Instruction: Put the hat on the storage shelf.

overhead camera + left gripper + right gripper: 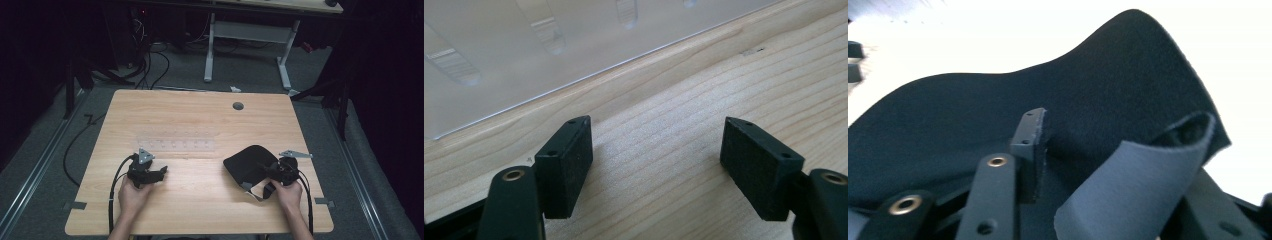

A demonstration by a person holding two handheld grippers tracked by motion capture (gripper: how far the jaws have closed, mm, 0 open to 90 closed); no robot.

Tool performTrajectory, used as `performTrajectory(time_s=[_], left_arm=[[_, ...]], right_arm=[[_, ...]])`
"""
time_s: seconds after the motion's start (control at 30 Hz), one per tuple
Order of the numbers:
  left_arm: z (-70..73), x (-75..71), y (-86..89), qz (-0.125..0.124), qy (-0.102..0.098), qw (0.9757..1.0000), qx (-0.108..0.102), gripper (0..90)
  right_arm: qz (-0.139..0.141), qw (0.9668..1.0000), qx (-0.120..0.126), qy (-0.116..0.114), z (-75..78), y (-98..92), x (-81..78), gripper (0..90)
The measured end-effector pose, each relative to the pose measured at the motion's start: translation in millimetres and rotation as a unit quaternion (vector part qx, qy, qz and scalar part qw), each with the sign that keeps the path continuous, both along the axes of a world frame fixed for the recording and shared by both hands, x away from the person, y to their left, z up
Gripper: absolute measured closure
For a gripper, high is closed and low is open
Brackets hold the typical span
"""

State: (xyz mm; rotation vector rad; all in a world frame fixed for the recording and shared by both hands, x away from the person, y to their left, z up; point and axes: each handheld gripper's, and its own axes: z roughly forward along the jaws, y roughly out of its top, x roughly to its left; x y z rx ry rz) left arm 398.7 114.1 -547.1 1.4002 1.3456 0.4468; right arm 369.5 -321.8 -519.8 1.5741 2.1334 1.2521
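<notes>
Cloth (1108, 100) pinched between right gripper (1088, 165) fingers (1030, 145).

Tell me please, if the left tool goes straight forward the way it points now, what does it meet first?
Probably the clear plastic sheet. The left tool is open over bare table, and the sheet's edge lies just ahead of its jaws. How far ahead is hard to judge.

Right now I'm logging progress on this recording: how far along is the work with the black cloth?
Early. Done: the right tongs have pinched an edge of the black cloth, lifting a grey-backed flap. In hand: that grip. Left: the left tongs stand open over bare wood beside the clear plastic sheet, holding nothing; the cloth lies mostly on the table.
</notes>
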Motion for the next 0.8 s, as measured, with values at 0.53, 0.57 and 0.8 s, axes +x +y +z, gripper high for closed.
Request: performTrajectory(time_s=[0.53,0.57,0.8], left_arm=[[0.0,0.0,-0.1,0.000,0.000,1.0000,0.000,29.6],[0.0,0.0,-0.1,0.000,0.000,1.0000,0.000,29.6],[0.1,0.2,0.0,0.000,0.000,1.0000,-0.001,29.5]], right_arm=[[0.043,0.9984,0.036,0.003,1.5,-8.3,-8.0,80.5],[0.043,0.9984,0.036,0.003,1.5,-8.3,-8.0,80.5],[0.045,0.9975,0.054,0.000,4.3,-8.6,-10.1,82.7]])
